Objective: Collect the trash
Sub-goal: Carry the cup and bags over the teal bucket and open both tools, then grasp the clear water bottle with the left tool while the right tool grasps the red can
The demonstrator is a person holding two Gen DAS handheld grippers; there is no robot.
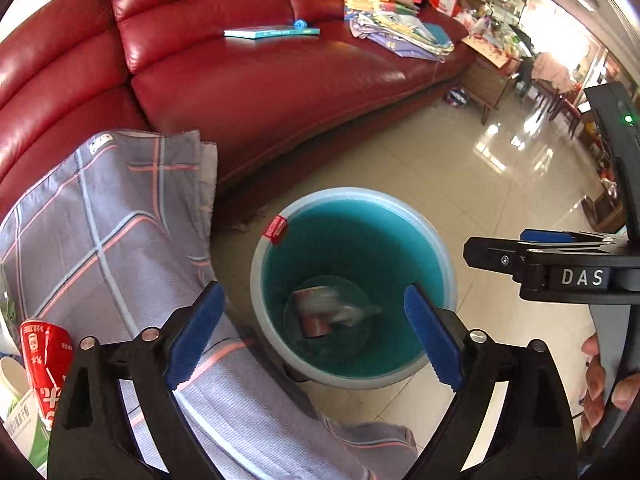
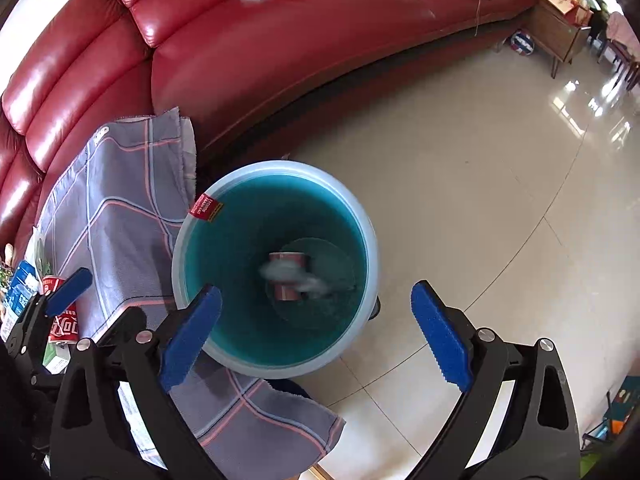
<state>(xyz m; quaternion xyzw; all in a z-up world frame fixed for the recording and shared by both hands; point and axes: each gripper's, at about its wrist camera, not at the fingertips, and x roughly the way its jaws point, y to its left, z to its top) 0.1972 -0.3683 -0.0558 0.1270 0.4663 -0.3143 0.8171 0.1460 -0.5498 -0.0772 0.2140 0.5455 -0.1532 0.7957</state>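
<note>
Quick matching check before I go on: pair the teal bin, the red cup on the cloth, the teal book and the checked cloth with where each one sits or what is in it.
Things:
1. teal bin
2. red cup
3. teal book
4. checked cloth

Places:
a. on the sofa seat
b. on the floor, a reddish can and a blurred pale item inside
c. draped over the low surface beside the bin
d. at the left edge, on that cloth

Pairs: 1-b, 2-d, 3-a, 4-c
</note>
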